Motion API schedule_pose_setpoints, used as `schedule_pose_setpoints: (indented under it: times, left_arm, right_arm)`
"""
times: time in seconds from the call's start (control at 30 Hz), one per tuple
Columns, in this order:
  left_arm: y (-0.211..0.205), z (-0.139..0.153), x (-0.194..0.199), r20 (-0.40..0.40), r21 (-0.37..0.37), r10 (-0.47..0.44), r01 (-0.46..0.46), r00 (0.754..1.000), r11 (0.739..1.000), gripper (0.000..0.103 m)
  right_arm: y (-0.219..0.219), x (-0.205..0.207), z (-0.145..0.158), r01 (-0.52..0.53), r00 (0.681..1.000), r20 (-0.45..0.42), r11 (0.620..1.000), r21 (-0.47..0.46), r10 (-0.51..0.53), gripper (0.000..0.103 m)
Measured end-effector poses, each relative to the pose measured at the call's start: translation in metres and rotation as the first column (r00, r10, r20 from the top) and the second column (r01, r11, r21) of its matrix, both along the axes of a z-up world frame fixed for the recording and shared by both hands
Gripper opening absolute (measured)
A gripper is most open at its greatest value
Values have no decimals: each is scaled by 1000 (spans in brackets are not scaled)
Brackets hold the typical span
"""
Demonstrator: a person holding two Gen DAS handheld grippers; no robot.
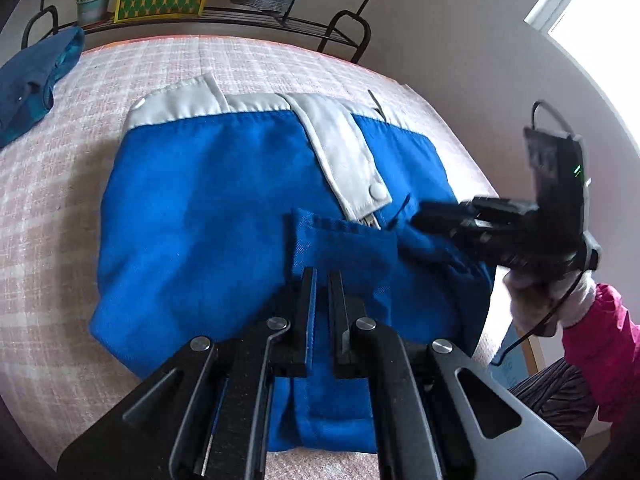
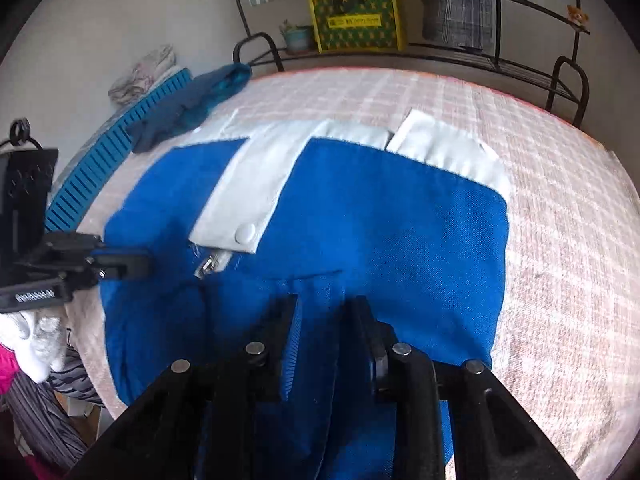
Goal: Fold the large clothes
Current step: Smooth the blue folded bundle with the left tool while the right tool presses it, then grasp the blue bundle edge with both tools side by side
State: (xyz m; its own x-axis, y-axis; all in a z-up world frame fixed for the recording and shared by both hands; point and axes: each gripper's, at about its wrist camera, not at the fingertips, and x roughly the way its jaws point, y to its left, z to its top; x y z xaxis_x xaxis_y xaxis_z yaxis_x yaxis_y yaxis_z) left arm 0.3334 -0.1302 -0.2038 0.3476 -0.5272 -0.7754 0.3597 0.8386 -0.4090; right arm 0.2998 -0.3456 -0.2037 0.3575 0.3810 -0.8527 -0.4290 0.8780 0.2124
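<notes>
A large blue jacket (image 1: 208,208) with grey-white collar and flap lies partly folded on the checked table; it also shows in the right wrist view (image 2: 400,232). My left gripper (image 1: 322,276) is shut on a fold of blue cloth at the jacket's near edge. It shows at the left of the right wrist view (image 2: 124,265). My right gripper (image 2: 325,304) has its jaws a little apart with a blue fold between them, over the near edge. It shows at the right of the left wrist view (image 1: 432,220), at the jacket's right side by the zipper (image 1: 372,222).
A dark blue folded garment (image 1: 32,80) lies at the table's far left corner. A blue slatted basket (image 2: 104,164) holds more clothes beyond the left edge. A black metal rack (image 2: 520,60) with a plant pot and a yellow bag stands behind the table.
</notes>
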Motion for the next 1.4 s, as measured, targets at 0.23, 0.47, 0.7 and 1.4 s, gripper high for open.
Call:
schedule_pose_setpoints:
  times: [0.23, 0.47, 0.7, 1.4]
  left_arm:
    - [42, 26, 25, 49, -33, 103, -102, 993, 994, 1]
    - [45, 55, 86, 82, -70, 140, -134, 987, 989, 1]
    - [10, 16, 132, -6, -13, 89, -89, 996, 996, 1]
    - [83, 14, 62, -27, -43, 153, -154, 988, 987, 5]
  right_arm:
    - [-25, -12, 40, 45, 994, 99, 997, 56, -51, 28]
    - [-30, 32, 70, 100, 983, 144, 989, 111, -116, 30]
    - [19, 84, 38, 46, 997, 60, 997, 67, -50, 31]
    - [-61, 26, 31, 135, 990, -66, 977, 166, -126, 30]
